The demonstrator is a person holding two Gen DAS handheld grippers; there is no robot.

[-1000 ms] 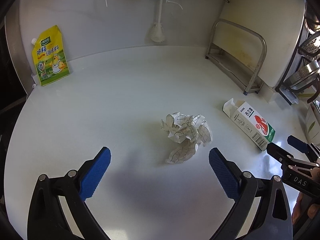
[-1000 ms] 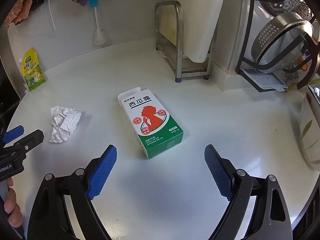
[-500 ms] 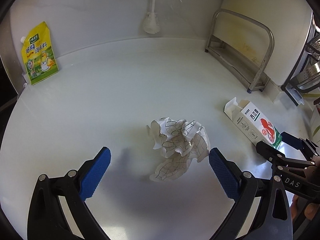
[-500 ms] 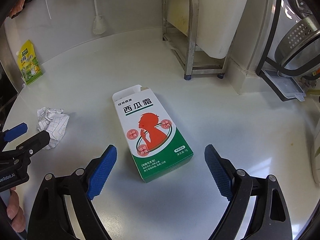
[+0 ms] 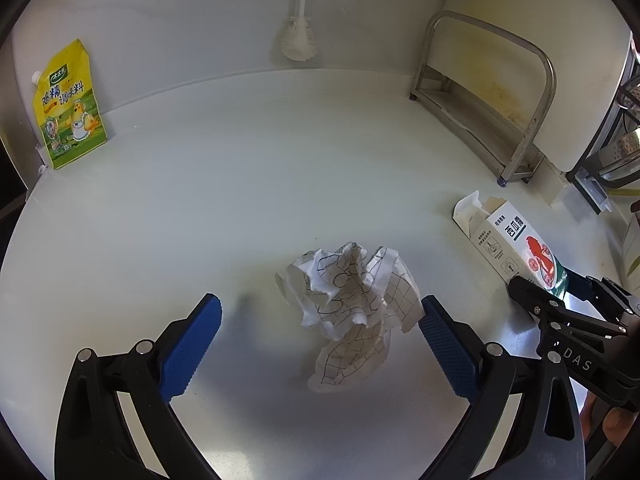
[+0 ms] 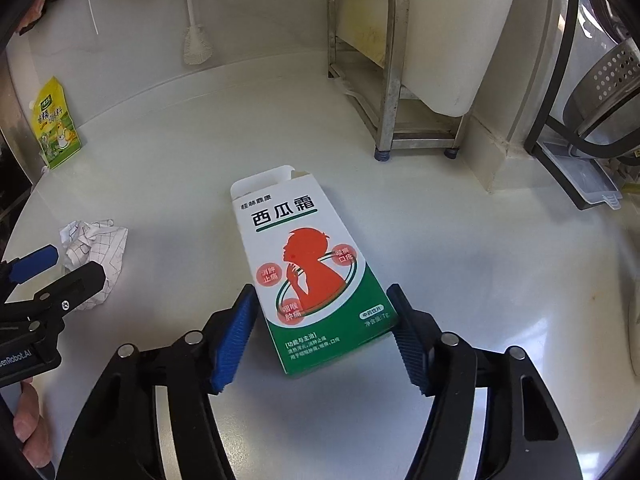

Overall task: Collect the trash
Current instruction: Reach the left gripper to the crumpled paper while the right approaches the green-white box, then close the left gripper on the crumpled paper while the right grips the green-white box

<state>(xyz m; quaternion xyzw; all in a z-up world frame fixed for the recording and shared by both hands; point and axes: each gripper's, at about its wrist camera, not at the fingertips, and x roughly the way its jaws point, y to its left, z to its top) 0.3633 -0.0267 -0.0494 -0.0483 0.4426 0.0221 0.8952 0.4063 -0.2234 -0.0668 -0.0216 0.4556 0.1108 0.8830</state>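
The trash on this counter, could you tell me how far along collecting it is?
Nothing is collected yet. The right gripper brackets the near end of the box, not clearly clamped. The open left gripper straddles the crumpled paper, which lies on the counter. Grasping and removing both remain.
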